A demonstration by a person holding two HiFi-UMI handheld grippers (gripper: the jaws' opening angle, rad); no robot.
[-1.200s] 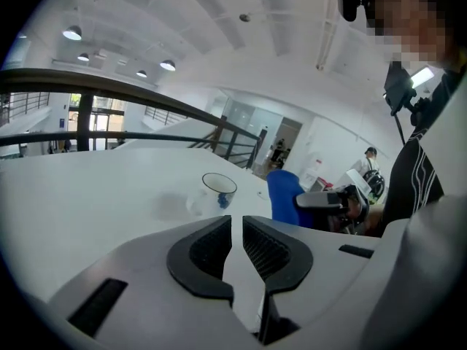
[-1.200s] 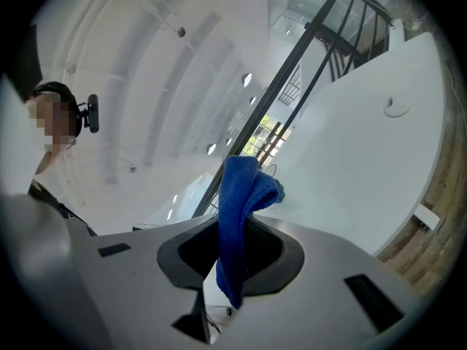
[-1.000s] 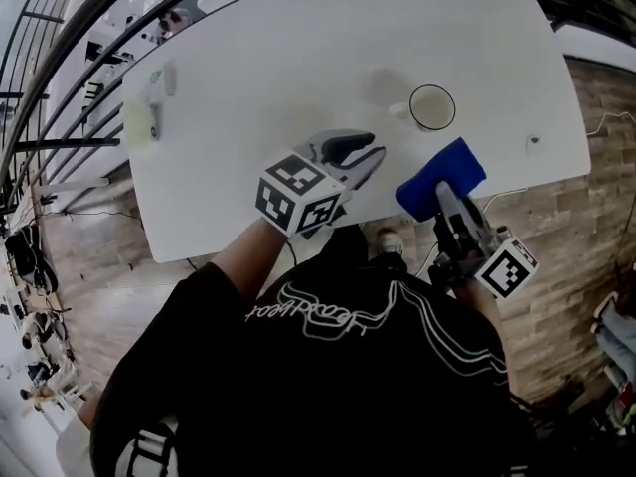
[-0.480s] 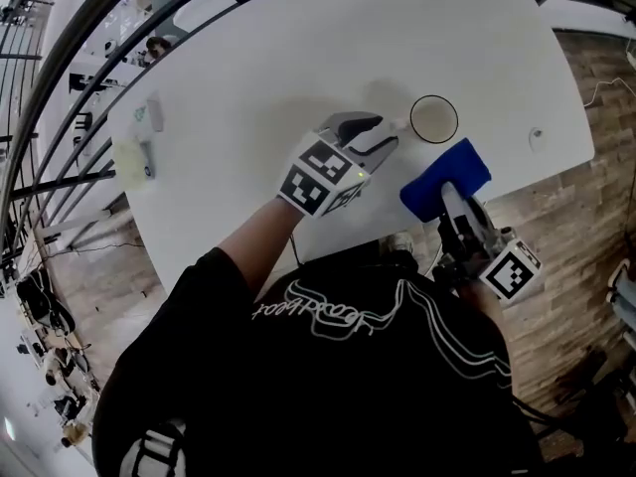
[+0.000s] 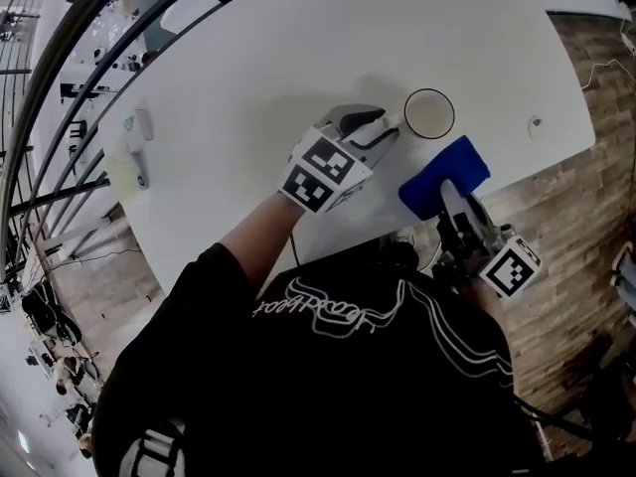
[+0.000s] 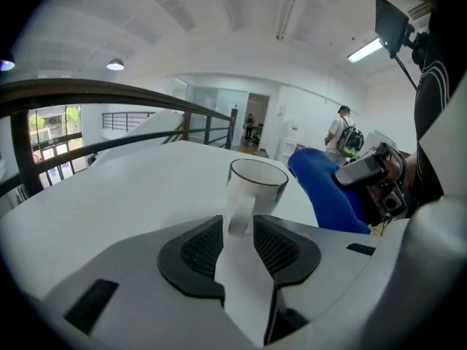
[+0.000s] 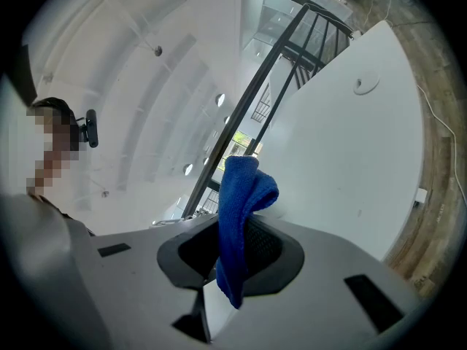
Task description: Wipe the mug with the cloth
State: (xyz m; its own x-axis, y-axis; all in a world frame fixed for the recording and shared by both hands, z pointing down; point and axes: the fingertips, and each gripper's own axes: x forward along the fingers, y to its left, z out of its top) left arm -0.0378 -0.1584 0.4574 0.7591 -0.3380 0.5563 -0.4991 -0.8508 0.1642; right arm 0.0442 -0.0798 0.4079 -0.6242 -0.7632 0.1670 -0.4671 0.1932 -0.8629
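Note:
A white mug (image 5: 430, 113) stands upright on the white table (image 5: 248, 78), its handle turned toward my left gripper (image 5: 390, 127). In the left gripper view the mug (image 6: 257, 181) is right ahead and its handle sits between the pads (image 6: 201, 248) of my left gripper (image 6: 241, 228). The jaws opened wide and have just been closing a little, and the pads do not visibly press the handle. My right gripper (image 5: 449, 199) is shut on a folded blue cloth (image 5: 444, 177) over the table's near edge. The cloth (image 7: 241, 210) sticks up from my right gripper (image 7: 232, 252).
A small white object (image 5: 139, 127) and a pale yellowish item (image 5: 119, 167) lie at the table's far left. A small round fitting (image 5: 536, 122) sits to the right of the mug. A dark railing (image 5: 70, 58) runs beyond the table, with wooden floor (image 5: 556, 237) below.
My left gripper moved from near the table's front edge toward the mug, and the handle now lies between its jaws. The right gripper with the cloth has barely moved.

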